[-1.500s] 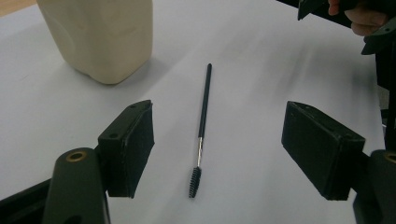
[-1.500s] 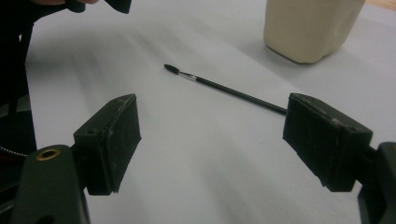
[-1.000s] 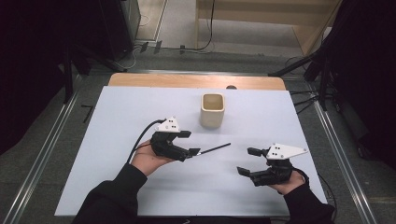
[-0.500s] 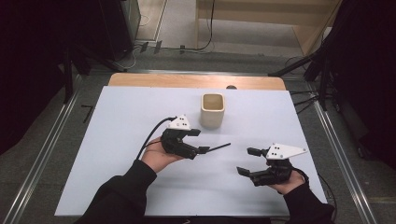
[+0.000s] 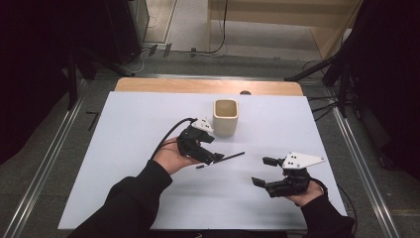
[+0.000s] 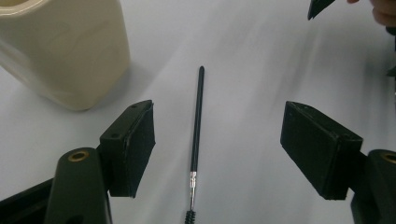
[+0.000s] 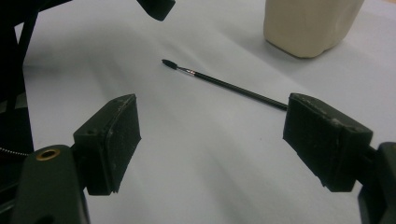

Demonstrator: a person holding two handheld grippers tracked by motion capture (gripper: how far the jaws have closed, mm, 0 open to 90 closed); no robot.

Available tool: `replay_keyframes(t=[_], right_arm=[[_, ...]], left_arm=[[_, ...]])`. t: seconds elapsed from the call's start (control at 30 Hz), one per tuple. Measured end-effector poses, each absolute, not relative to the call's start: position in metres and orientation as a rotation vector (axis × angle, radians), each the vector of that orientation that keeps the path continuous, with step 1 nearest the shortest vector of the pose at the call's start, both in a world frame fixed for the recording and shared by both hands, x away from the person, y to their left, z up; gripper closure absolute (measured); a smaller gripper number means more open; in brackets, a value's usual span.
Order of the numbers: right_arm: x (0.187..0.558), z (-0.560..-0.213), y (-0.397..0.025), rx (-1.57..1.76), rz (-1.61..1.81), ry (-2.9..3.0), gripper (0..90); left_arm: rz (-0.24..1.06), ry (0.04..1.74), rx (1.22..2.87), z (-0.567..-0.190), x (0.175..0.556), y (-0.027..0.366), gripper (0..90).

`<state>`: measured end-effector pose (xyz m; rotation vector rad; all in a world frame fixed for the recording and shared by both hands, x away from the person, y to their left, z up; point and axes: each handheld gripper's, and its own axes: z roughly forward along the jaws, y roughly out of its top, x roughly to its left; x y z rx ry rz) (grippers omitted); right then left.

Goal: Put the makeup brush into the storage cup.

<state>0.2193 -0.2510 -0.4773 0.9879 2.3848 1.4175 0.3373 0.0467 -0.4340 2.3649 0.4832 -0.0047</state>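
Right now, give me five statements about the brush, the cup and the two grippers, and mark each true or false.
1. The thin black brush lies flat on the white table. True.
2. The left gripper is shut on the brush. False: its jaws stand open to either side of the brush, not touching it.
3. The cream cup stands upright, beyond the brush. True.
4. The brush stands inside the cup. False: it lies on the table, apart from the cup.
5. The right gripper is open and holds nothing. True.
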Motion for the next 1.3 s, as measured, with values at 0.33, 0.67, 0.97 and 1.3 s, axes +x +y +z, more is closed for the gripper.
replay_keyframes(t=[0.33,0.67,0.97,1.3], right_arm=[[0.220,-0.479,-0.251,0.981,1.412,2.396,20.3],[0.220,-0.480,-0.249,0.985,1.403,2.411,20.3],[0.220,-0.480,-0.248,0.974,1.395,2.418,20.3],[0.221,-0.484,-0.248,1.006,1.345,2.453,20.2]], left_arm=[[-0.020,0.445,2.493,-0.428,0.339,0.033,27.1],[-0.011,0.422,2.621,-0.430,0.344,0.019,27.3],[-0.028,0.393,2.754,-0.433,0.351,0.009,28.4],[-0.029,0.350,2.857,-0.435,0.354,-0.002,29.3]])
